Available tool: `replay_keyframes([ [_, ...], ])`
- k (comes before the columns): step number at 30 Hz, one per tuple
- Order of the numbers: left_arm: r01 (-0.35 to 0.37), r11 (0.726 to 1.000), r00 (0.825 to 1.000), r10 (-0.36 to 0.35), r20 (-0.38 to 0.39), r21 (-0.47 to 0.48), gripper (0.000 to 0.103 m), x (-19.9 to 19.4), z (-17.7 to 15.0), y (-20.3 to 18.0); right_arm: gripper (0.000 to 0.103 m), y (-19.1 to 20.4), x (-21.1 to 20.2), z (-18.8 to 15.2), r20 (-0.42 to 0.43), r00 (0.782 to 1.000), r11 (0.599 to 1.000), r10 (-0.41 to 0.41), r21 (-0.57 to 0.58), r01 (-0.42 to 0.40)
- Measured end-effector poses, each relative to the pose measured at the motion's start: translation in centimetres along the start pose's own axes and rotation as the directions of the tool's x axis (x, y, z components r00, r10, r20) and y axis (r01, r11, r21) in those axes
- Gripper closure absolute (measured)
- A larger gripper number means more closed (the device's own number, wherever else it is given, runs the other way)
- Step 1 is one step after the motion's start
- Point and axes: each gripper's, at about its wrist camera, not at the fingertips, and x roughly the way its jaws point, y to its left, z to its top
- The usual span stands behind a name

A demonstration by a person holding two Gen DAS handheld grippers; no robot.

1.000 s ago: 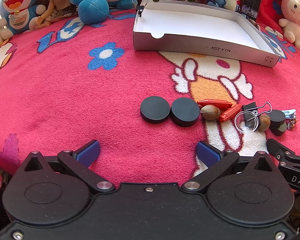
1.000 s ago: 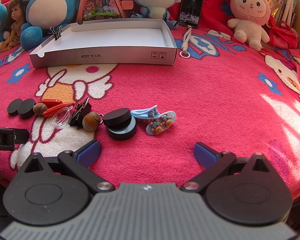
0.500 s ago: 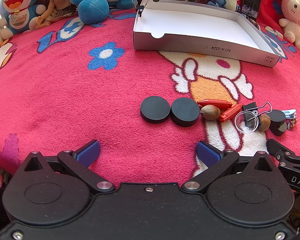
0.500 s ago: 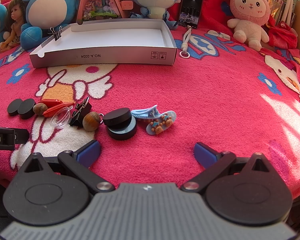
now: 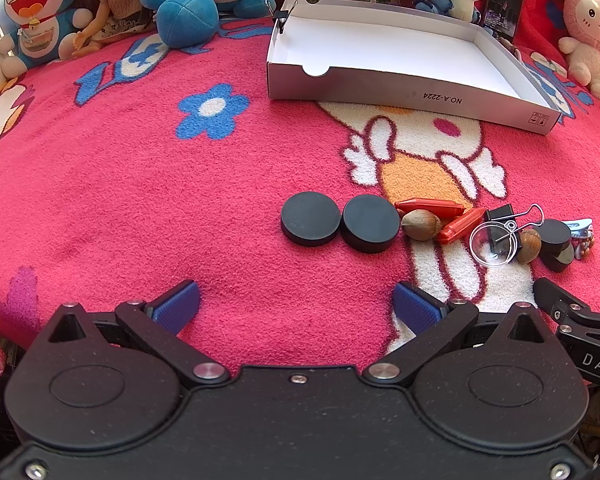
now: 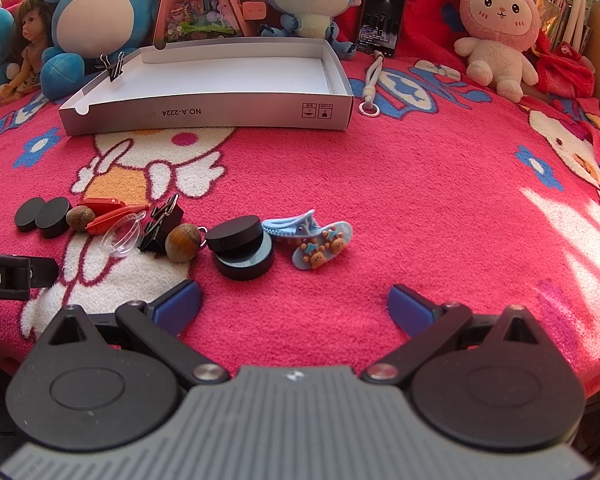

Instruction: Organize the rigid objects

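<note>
A row of small items lies on the pink blanket. In the left wrist view: two black discs, a hazelnut, red clips, a clear dome, a black binder clip. In the right wrist view: a second hazelnut, stacked black discs, blue hair clips. An open white box stands behind them. My left gripper is open and empty, just short of the two discs. My right gripper is open and empty, just short of the hair clips.
Plush toys, a doll and a phone line the back edge. A binder clip sits on the box's corner. A white cord lies right of the box. The blanket's front edge is just below both grippers.
</note>
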Motion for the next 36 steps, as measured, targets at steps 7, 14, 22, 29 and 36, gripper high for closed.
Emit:
replay_keyframes([
  [7, 0.0, 1.0, 1.0, 0.0, -0.001, 0.0, 0.0, 0.0, 0.0, 0.0, 0.0, 0.1, -0.1, 0.0, 0.001, 1.0, 1.0, 0.0, 0.0, 0.0],
  [14, -0.001, 1.0, 1.0, 0.001, -0.001, 0.0, 0.0, 0.0, 0.0, 0.0, 0.0, 0.1, 0.0, -0.1, 0.003, 1.0, 1.0, 0.0, 0.0, 0.0],
  [22, 0.002, 1.0, 1.0, -0.002, -0.013, 0.001, 0.0, 0.0, -0.2, -0.1, 0.0, -0.1, -0.5, -0.4, 0.017, 1.0, 1.0, -0.002, -0.001, 0.002],
  [29, 0.023, 0.999, 1.0, -0.023, -0.009, 0.035, 0.0, -0.1, -0.5, 0.3, 0.0, -0.5, -0.3, -0.8, 0.055, 0.998, 1.0, 0.02, 0.006, -0.021],
  [36, 0.056, 0.996, 0.997, -0.059, 0.044, 0.068, 0.0, -0.7, -1.3, 0.8, 0.0, -0.9, -0.6, -1.0, 0.092, 0.994, 0.999, 0.052, -0.014, -0.051],
])
